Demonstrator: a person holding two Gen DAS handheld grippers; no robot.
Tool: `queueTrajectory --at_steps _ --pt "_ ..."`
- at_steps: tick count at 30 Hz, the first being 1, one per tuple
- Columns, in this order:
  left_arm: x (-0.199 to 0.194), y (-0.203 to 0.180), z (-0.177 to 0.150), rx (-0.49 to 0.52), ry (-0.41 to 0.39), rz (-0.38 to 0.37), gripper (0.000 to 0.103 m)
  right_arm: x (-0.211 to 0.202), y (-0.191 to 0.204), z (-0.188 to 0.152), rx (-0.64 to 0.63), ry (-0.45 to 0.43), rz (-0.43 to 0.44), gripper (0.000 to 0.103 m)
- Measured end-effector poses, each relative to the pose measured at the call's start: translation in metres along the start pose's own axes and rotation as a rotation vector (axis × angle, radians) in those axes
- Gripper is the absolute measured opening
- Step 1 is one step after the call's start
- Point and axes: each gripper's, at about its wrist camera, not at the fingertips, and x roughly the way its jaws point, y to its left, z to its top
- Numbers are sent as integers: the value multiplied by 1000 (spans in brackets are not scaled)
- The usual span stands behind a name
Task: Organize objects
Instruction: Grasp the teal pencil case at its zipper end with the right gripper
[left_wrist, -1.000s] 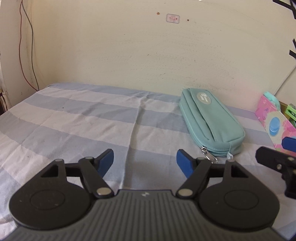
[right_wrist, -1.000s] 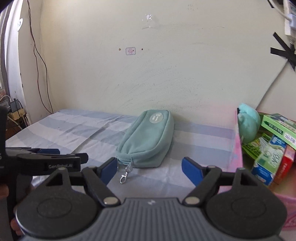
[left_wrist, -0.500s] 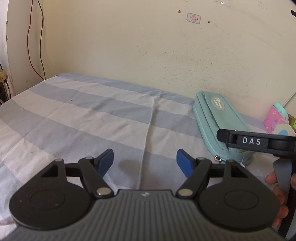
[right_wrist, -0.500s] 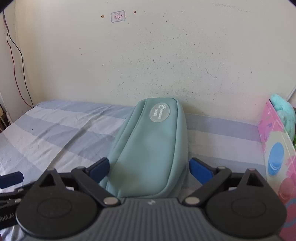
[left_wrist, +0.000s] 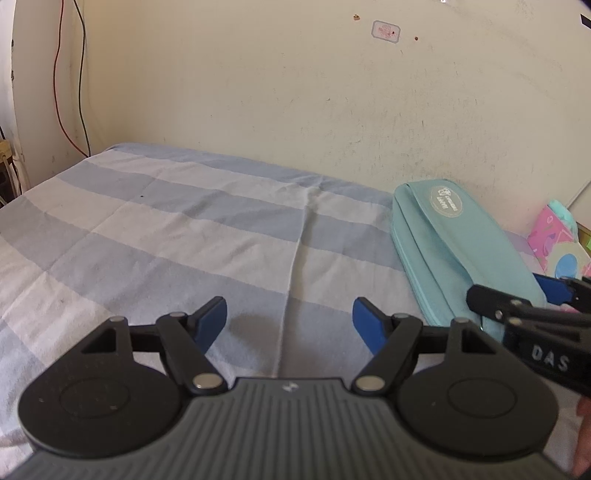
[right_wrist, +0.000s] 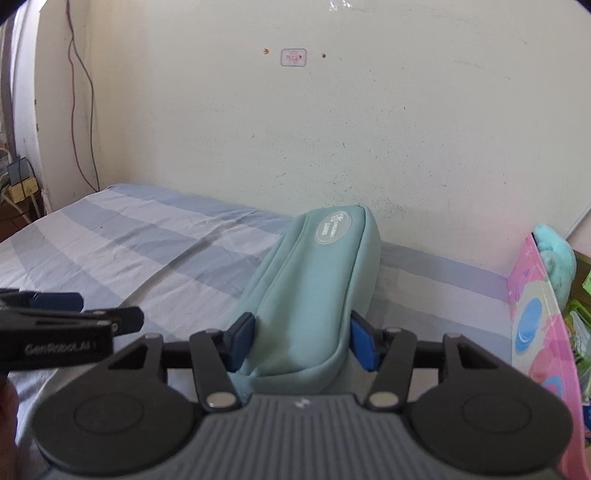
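The right gripper (right_wrist: 301, 341) has just been closing its jaws, whose blue pads now press both long sides of the near end of the teal pencil case (right_wrist: 314, 288); gripping across the narrow width probably suits lifting so soft a pouch. The pencil case lies on the striped bed (left_wrist: 184, 236) with its far end at the wall-side edge, beside a pink box (right_wrist: 532, 317) at the right edge, judged its likely destination. The left gripper (left_wrist: 290, 319) hovers over bare sheet, jaws released and holding nothing.
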Motion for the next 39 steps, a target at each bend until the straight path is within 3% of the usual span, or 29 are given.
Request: queueTrajectory --at_steps 3,10,12,16,19,21,25,27,30,39 --pt "0 -1 -1 6 0 5 77 -25 4 -12 -71 -2 42 53" --pt "0 -3 -2 12 3 9 77 -102 -14 -50 -206 50 263 55" --pt "0 -3 -2 19 3 9 77 -122 -23 -60 -232 58 291 58" --pt "0 -4 -5 29 2 15 77 -153 -36 -74 -260 43 211 62" --pt "0 -5 -6 30 2 21 77 -164 -49 -78 -214 29 79 64" --pt "-1 -3 -6 19 -1 1 77 -172 -60 -82 -160 5 45 64" --pt "-3 -7 -4 -23 14 -153 79 -194 -74 -95 -61 -33 53 68" --pt "-5 -15 -2 -19 30 -245 87 -198 -75 -99 -24 -31 64 80" --pt "-7 -28 -1 -10 64 -370 90 -201 -78 -108 31 -19 90 90" --pt "2 -80 19 152 38 -379 95 -180 -59 -128 67 54 100 93"
